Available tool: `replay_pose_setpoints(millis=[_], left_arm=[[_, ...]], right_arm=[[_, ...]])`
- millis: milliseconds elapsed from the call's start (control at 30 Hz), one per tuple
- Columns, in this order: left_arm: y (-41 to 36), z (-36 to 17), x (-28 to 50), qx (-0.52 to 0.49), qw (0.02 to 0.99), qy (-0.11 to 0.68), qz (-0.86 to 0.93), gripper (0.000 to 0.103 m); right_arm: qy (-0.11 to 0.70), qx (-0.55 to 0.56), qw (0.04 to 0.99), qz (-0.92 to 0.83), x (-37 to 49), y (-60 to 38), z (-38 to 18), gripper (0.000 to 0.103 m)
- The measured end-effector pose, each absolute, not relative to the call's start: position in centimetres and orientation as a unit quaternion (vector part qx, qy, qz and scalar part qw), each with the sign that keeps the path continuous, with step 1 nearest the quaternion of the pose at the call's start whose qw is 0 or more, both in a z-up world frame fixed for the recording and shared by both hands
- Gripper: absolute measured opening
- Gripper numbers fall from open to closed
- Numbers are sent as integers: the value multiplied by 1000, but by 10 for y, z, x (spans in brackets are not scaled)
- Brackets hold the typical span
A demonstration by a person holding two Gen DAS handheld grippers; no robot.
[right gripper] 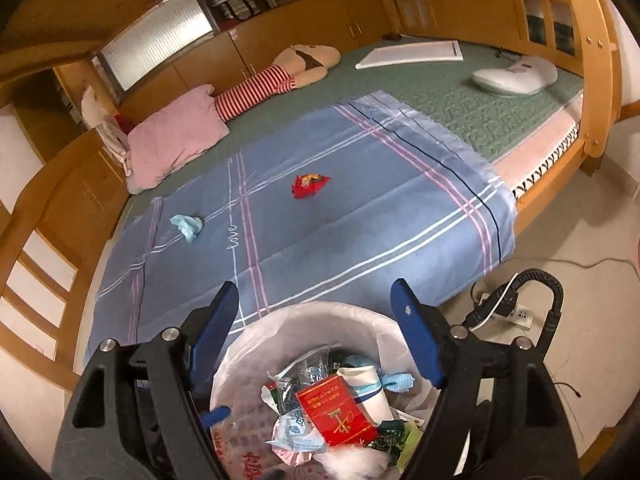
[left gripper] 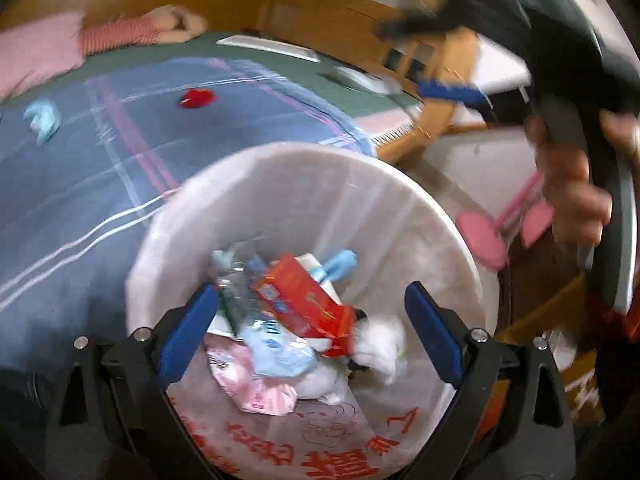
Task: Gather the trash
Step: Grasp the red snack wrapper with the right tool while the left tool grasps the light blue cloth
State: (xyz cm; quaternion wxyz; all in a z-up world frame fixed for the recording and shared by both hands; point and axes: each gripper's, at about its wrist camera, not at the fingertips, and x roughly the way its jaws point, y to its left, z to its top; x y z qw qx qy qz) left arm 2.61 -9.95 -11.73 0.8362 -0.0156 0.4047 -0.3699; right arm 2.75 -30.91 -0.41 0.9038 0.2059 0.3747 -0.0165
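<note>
Below your two grippers, left (left gripper: pixel 310 334) and right (right gripper: pixel 314 334), both spread and empty, sits the full bin (right gripper: pixel 256 334); next, reach for the red wrapper (right gripper: pixel 309 185) on the bed (right gripper: pixel 400 216).

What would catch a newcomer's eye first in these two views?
The white-lined trash bin full of wrappers, a red carton on top, sits beside the bed below both open claws, left and right. Two bits remain on the blue sheet: a red wrapper and a crumpled blue scrap.
</note>
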Motion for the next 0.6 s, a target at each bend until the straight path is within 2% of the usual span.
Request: replay_pose_setpoints(millis=[333, 600], left_arm=[[35, -110, 112, -197, 877, 405, -166, 97], [98, -98, 198, -246, 884, 391, -65, 98]], right_arm=[[412, 191, 891, -7, 82, -290, -25, 77], [440, 170, 881, 27, 131, -262, -41, 77]])
